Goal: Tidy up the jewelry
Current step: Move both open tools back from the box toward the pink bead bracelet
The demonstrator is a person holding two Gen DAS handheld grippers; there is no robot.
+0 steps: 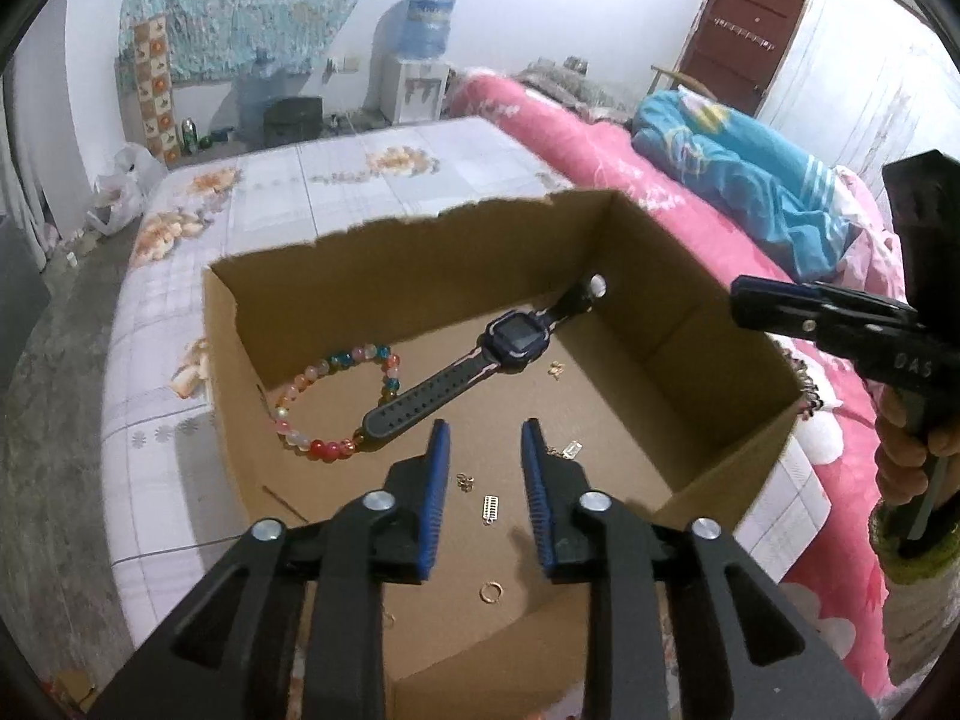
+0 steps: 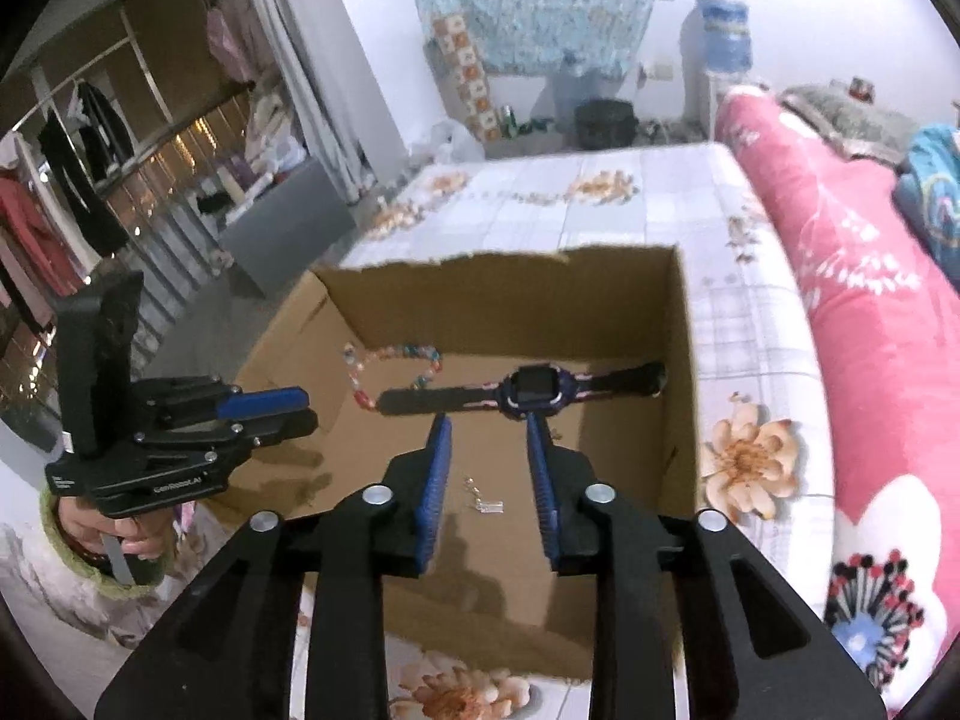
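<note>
Nearest in the left wrist view, the left gripper [image 1: 485,429] points down into an open cardboard box [image 1: 690,300]; its blue-padded fingers stand apart with nothing between them. On the box floor just under and between them lie small gold pieces: a ring [image 1: 490,592] closest, then a little ladder-shaped charm [image 1: 490,508] and a tiny loop [image 1: 465,481]. A pale tag [image 1: 572,450] sits beside the right-hand finger.

Farther in, a dark watch [image 1: 486,360] lies flat and diagonal across the floor, its strap end resting over a bracelet of coloured beads [image 1: 336,402] curled near the left wall. A small gold bit [image 1: 556,369] lies just beyond the watch face.

In the right wrist view, the right gripper [image 2: 487,423] also hangs over the box [image 2: 681,360], fingers parted and empty, with the watch [image 2: 522,393] just past their tips and the bead bracelet [image 2: 393,369] at the far left. A hand [image 2: 129,543] holds the left gripper [image 2: 303,408] at the box's left edge.

The box sits on a bed with a pale flowered sheet [image 1: 384,174]; a pink quilt [image 1: 600,150] lies alongside. Against the far wall stands a water dispenser [image 1: 420,60].
</note>
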